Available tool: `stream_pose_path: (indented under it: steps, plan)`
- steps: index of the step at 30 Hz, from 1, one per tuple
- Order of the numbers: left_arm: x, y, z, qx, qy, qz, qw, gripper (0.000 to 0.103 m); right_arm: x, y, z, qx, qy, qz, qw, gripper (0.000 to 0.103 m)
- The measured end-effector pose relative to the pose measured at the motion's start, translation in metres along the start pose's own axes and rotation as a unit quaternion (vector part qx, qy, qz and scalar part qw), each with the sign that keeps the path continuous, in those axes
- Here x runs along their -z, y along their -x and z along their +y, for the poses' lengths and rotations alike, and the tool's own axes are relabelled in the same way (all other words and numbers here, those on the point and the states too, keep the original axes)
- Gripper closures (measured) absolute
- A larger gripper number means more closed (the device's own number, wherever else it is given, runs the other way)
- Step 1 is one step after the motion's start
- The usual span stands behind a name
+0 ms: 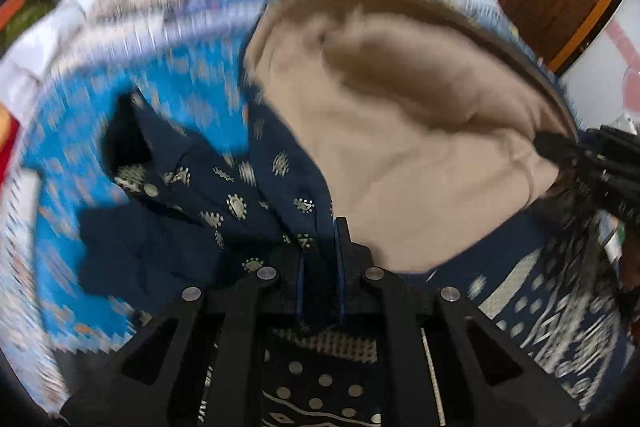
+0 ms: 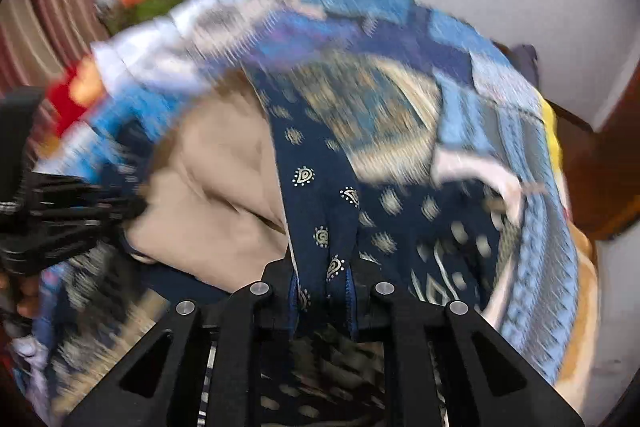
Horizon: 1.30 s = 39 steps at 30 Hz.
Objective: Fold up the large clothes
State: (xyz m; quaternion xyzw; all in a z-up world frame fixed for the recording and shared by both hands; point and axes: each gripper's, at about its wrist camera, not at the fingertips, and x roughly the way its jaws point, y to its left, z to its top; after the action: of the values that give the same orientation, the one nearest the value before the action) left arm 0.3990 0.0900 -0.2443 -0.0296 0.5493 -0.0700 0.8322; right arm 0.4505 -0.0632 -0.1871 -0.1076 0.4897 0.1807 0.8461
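Both grippers, left gripper [image 1: 320, 251] and right gripper [image 2: 322, 279], are clamped on the navy garment [image 1: 224, 195]; fold in progress. Next: carry gripped edges across evenly.

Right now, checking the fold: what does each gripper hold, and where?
Both hold the navy printed garment: left gripper and right gripper each pinch a fabric edge.

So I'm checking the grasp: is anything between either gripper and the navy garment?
Nothing visible: the left gripper and the right gripper are each shut on the navy printed garment. Its beige lining hangs between them.
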Motion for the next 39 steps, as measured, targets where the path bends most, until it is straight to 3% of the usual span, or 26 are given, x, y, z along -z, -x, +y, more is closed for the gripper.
stream_pose_path:
  steps: [3,5,7,9,12,14,16,17,22,27,29,32,34,35,36,37,39]
  plan:
    - [0.011,-0.003,-0.001,-0.019,-0.011,-0.021,0.9995,0.087,0.012,-0.009,-0.016,-0.019,-0.032,0.023,0.999,0.068]
    - [0.011,-0.005,0.001,-0.021,0.003,-0.020,0.9996,0.087,0.014,-0.004,-0.025,-0.025,-0.043,0.017,0.999,0.063]
    - [0.011,-0.007,0.002,-0.024,0.005,-0.017,0.9996,0.085,0.016,0.001,-0.030,0.026,-0.038,0.009,0.999,0.013]
    - [0.009,-0.005,0.003,-0.021,0.004,-0.015,0.9997,0.085,0.021,0.008,-0.030,0.050,-0.021,-0.014,0.998,0.011]
    - [0.005,0.006,0.005,-0.014,-0.006,-0.009,0.9998,0.078,0.023,0.015,-0.029,0.027,-0.009,-0.003,1.000,0.011]
    - [0.000,0.018,0.007,-0.011,-0.012,-0.011,0.9998,0.062,0.019,0.028,-0.024,0.016,0.012,-0.014,1.000,0.011]
    - [-0.010,0.033,0.008,-0.024,-0.015,-0.039,0.9988,0.033,0.013,0.042,-0.018,0.003,0.023,-0.034,0.999,0.011]
    - [-0.017,0.042,0.012,-0.035,-0.015,-0.057,0.9977,0.030,0.007,0.049,-0.016,-0.016,0.026,-0.045,0.999,0.011]
    - [-0.060,0.042,0.032,-0.044,0.007,-0.074,0.9963,0.027,-0.027,0.055,-0.013,-0.093,-0.008,-0.068,0.993,0.011]
    - [-0.100,0.002,0.047,-0.022,0.039,-0.050,0.9978,0.027,-0.068,0.009,-0.015,-0.112,-0.041,-0.036,0.992,0.011]
    - [-0.109,-0.017,0.048,-0.002,0.052,-0.037,0.9980,0.029,-0.078,-0.015,-0.016,-0.128,-0.056,-0.013,0.990,0.014]
    - [-0.119,-0.035,0.044,-0.004,0.045,-0.025,0.9987,0.052,-0.088,-0.047,-0.018,-0.149,-0.073,0.021,0.986,0.037]
    - [-0.123,-0.041,0.038,0.000,0.035,-0.023,0.9991,0.085,-0.091,-0.063,-0.017,-0.172,-0.087,0.037,0.981,0.063]
    - [-0.125,-0.041,0.035,0.002,0.031,-0.023,0.9992,0.092,-0.092,-0.068,-0.016,-0.181,-0.090,0.038,0.979,0.070]
    - [-0.125,-0.037,0.031,-0.001,0.026,-0.032,0.9992,0.096,-0.092,-0.070,-0.015,-0.184,-0.091,0.034,0.978,0.082]
    - [-0.123,-0.030,0.027,-0.005,0.018,-0.044,0.9988,0.096,-0.091,-0.067,-0.013,-0.187,-0.087,0.024,0.978,0.087]
    - [-0.120,-0.008,0.018,-0.006,-0.001,-0.075,0.9972,0.096,-0.089,-0.054,-0.009,-0.188,-0.080,0.000,0.979,0.089]
